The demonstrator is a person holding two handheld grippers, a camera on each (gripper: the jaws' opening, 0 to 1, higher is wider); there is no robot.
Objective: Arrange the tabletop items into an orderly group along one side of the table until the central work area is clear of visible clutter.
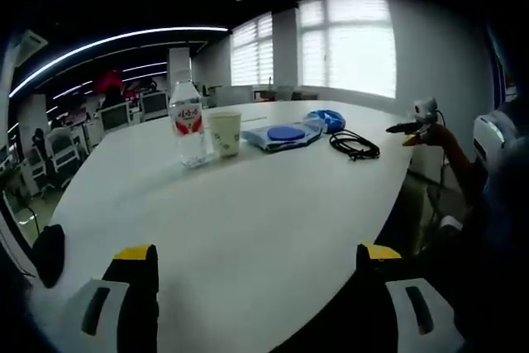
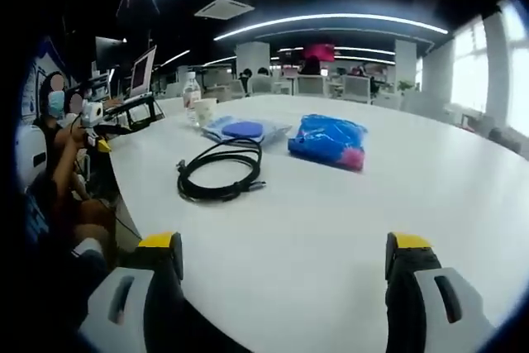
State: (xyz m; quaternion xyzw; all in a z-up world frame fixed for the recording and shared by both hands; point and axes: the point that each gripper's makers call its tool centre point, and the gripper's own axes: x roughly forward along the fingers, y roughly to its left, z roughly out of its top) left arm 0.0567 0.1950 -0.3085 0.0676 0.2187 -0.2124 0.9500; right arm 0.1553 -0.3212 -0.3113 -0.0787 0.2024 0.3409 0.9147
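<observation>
While both grippers hover low over a large white table (image 1: 248,221), their jaws stand wide apart with nothing between them.

Seen in the left gripper view, the left gripper (image 1: 258,266) rises from the bottom edge, its two yellow-tipped jaws at lower left and lower right. All the items lie well beyond the jaws, in the upper middle of the frame. A clear water bottle (image 1: 188,126) with a red and white label stands upright, and a pale paper cup (image 1: 224,132) stands just to its right, close beside it. Further right lies a flat clear packet holding a blue disc (image 1: 284,135), then a crumpled blue bag (image 1: 327,120) just behind it, then a coiled black cable (image 1: 355,145) near the table's right edge. A dark object (image 1: 48,254) sits at the table's lower left edge; what it is cannot be told.

Seen in the right gripper view, the right gripper (image 2: 285,255) likewise rises from the bottom with its jaws spread and empty. Ahead of the left jaw, in the middle of the frame, lies the coiled black cable (image 2: 220,172). The blue bag (image 2: 328,141) lies to its right, apart from it. Behind the cable sits the packet with the blue disc (image 2: 242,130), and farther back, upper left of centre, stand the bottle (image 2: 192,97) and cup (image 2: 205,111). A seated person (image 2: 62,155) shows at the left edge.
</observation>
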